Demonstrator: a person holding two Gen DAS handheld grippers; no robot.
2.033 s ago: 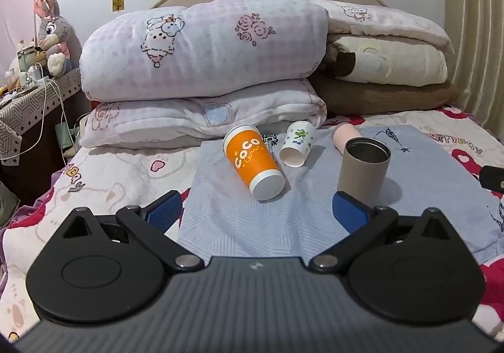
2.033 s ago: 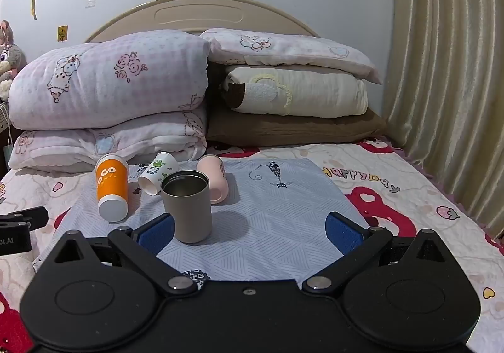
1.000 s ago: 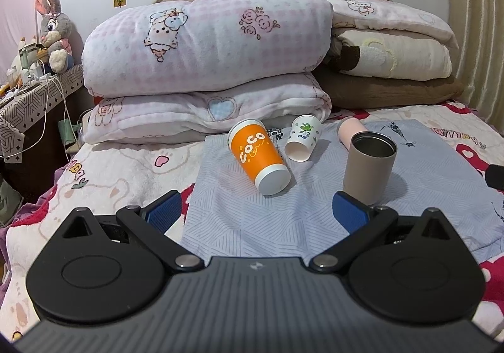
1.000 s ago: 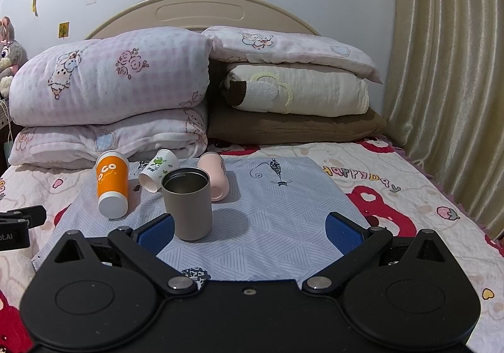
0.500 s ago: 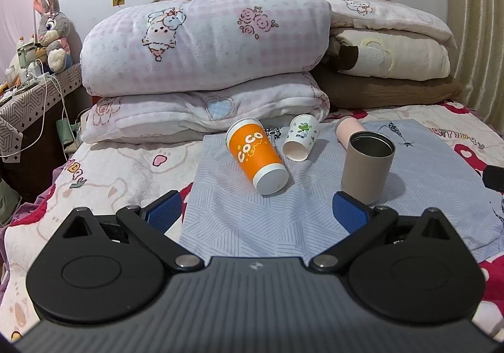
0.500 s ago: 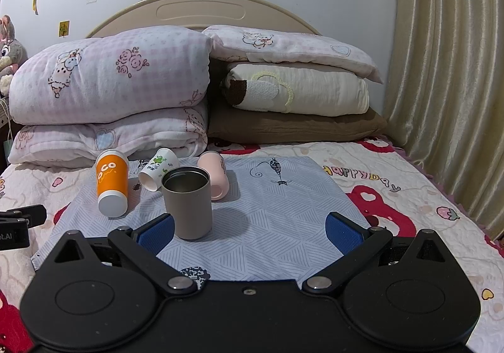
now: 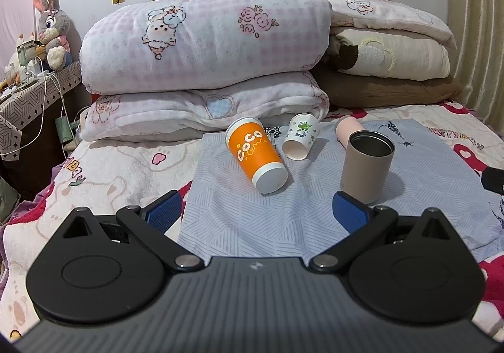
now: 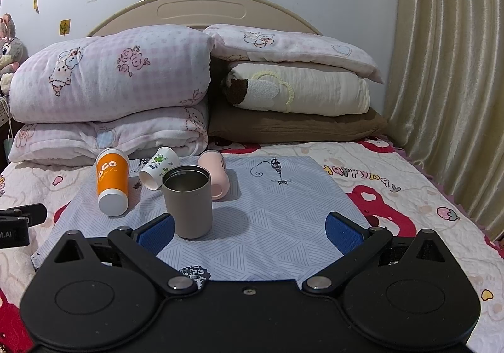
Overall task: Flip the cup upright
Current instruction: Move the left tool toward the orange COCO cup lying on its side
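On a blue-grey cloth [image 7: 252, 214] on the bed, an orange "CoCo" cup [image 7: 254, 153] lies on its side, base toward me. A small white cup with a green print [image 7: 300, 140] and a pink cup [image 7: 345, 128] also lie on their sides. A taupe metal-lined cup [image 7: 367, 170] stands upright. My left gripper [image 7: 256, 216] is open and empty, short of the orange cup. My right gripper [image 8: 250, 231] is open and empty, with the taupe cup [image 8: 188, 201] by its left finger. The orange cup [image 8: 111, 183], white cup [image 8: 159, 166] and pink cup [image 8: 215, 177] lie beyond.
Stacked pink, cream and brown pillows [image 7: 204, 47] sit behind the cups against the headboard. A side table with cables and a plush rabbit [image 7: 52, 25] is at the left. Curtains [image 8: 447, 69] hang at the right. The left gripper's tip [image 8: 22, 217] shows at the right view's left edge.
Both grippers have drifted slightly; the left view has shifted a little, with the cups sitting a touch higher in the frame. No cup has moved. Both grippers stay open.
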